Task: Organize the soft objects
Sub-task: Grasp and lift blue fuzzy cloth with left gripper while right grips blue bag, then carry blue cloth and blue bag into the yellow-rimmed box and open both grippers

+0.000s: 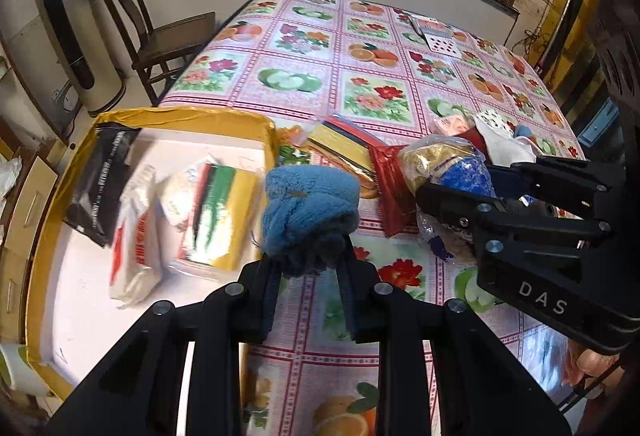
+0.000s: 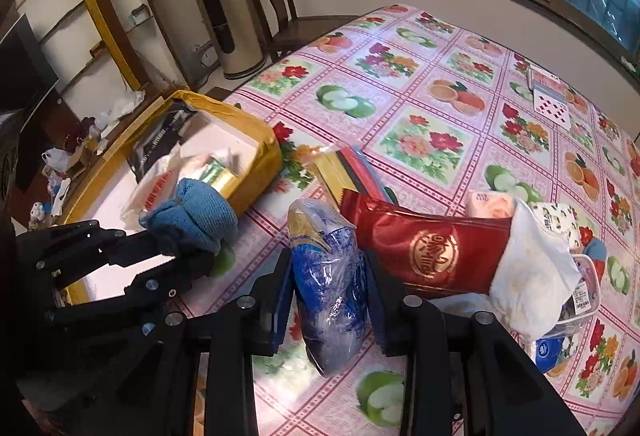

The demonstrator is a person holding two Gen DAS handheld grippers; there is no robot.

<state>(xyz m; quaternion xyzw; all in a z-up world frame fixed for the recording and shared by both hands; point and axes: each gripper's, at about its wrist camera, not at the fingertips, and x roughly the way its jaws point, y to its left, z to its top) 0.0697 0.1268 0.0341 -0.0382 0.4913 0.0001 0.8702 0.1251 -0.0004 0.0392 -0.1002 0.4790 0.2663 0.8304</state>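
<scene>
Jaws of the left gripper [image 1: 308, 260] are closed down on a fuzzy blue cloth bundle [image 1: 310, 210], which is held up off the table [image 1: 304, 48], right beside the edge of the yellow-taped box [image 1: 180, 116]. The bundle is pinched at its darker lower end, with the fluffy lighter part sticking out past the fingertips.

Over on the other side, the right gripper [image 2: 326, 276] is seen with its jaws partly open around a blue-and-gold plastic-wrapped bag [image 2: 328, 284]. The bag sits between the two fingers and looks touched on both sides, but whether it's properly squeezed can't be told for sure.

Inside the box, a black packet [image 1: 100, 180], a white bag with red print [image 1: 134, 248] and a yellow pack with red and green stripes [image 1: 218, 212] are already lying on the white floor of it.

On the table next to the box, a flat yellow packet [image 1: 340, 144] is spotted, then a dark red foil pouch [image 2: 432, 252] with a gold seal, and a white plastic bag [image 2: 528, 268] leaning over it. Further back on the fruit-and-flower tablecloth, some playing cards [image 2: 550, 104] are laid out, well apart from everything else. A wooden chair [image 1: 160, 36] is parked at the far left corner.
</scene>
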